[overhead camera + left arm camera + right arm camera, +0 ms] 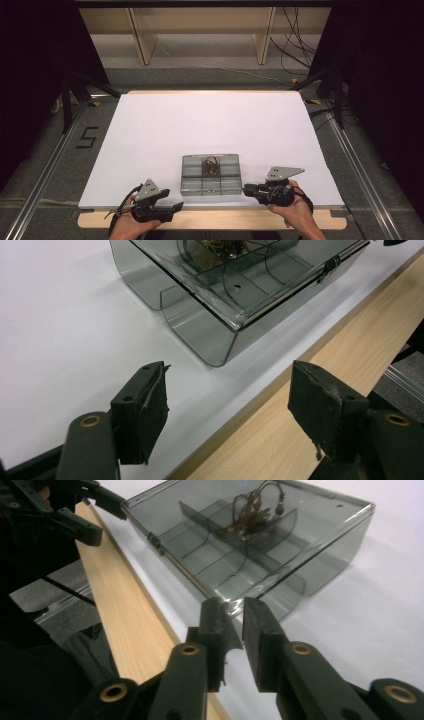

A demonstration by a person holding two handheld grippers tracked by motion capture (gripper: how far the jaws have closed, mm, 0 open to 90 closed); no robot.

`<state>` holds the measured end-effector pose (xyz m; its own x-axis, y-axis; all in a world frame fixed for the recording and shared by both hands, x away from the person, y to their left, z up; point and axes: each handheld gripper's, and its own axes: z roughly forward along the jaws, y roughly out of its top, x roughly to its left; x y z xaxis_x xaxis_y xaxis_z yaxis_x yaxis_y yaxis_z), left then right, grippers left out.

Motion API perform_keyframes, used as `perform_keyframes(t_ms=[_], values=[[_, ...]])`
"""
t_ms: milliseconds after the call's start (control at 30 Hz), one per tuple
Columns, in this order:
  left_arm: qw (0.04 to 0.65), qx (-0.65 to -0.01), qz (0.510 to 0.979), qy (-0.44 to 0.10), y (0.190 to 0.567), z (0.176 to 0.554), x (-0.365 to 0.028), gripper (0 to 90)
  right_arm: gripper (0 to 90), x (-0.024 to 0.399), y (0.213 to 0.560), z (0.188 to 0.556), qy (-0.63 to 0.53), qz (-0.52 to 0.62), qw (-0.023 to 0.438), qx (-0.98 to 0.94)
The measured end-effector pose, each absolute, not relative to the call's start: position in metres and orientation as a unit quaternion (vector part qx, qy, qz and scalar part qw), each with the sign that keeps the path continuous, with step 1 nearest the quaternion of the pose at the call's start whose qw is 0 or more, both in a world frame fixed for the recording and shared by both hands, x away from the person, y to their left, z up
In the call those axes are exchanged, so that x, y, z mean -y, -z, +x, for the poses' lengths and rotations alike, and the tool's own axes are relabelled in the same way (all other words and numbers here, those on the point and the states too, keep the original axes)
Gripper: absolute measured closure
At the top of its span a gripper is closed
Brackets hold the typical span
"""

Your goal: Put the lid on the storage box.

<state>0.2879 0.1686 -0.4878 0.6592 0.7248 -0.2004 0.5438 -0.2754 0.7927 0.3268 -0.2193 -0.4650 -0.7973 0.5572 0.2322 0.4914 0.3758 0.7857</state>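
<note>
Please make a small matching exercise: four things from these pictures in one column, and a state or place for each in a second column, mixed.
Things:
1. left claw
2. right claw
3. smoky clear box
4. brown tangle

States or places:
A. inside a far compartment of the box
B. wide open, over the table's front edge
C. nearly closed at the box's near right corner
D. between both claws

Pairs: 1-B, 2-C, 3-D, 4-A

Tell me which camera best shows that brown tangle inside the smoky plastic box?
The right gripper view: the brown tangle sits close and unobstructed in a rear compartment. The left gripper view cuts it off at the top edge; the high view shows a tiny dark clump.
</note>
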Motion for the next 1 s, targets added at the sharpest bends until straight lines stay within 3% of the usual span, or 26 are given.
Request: perform_keyframes(t_ms=[133,267,467,700,767,1000], values=[[0.447,-0.403,0.793,-0.099,0.488,0.289,-0.169,31.0,52.0,0.226,0.463,0.329,-0.463,0.358,0.065,-0.808],[0.44,-0.399,0.798,-0.105,0.487,0.29,-0.172,30.9,36.3,0.231,0.463,0.33,-0.467,0.384,0.098,-0.791],[0.438,-0.402,0.797,-0.105,0.488,0.29,-0.172,30.8,29.5,0.239,0.464,0.327,-0.463,0.386,0.123,-0.788],[0.443,-0.409,0.791,-0.106,0.489,0.29,-0.17,30.6,24.5,0.243,0.466,0.318,-0.476,0.387,0.123,-0.78],[0.442,-0.411,0.79,-0.106,0.49,0.291,-0.17,29.9,22.5,0.243,0.464,0.312,-0.47,0.408,0.104,-0.776],[0.441,-0.406,0.794,-0.102,0.49,0.29,-0.169,27.0,21.1,0.249,0.469,0.308,-0.476,0.393,0.115,-0.779]])
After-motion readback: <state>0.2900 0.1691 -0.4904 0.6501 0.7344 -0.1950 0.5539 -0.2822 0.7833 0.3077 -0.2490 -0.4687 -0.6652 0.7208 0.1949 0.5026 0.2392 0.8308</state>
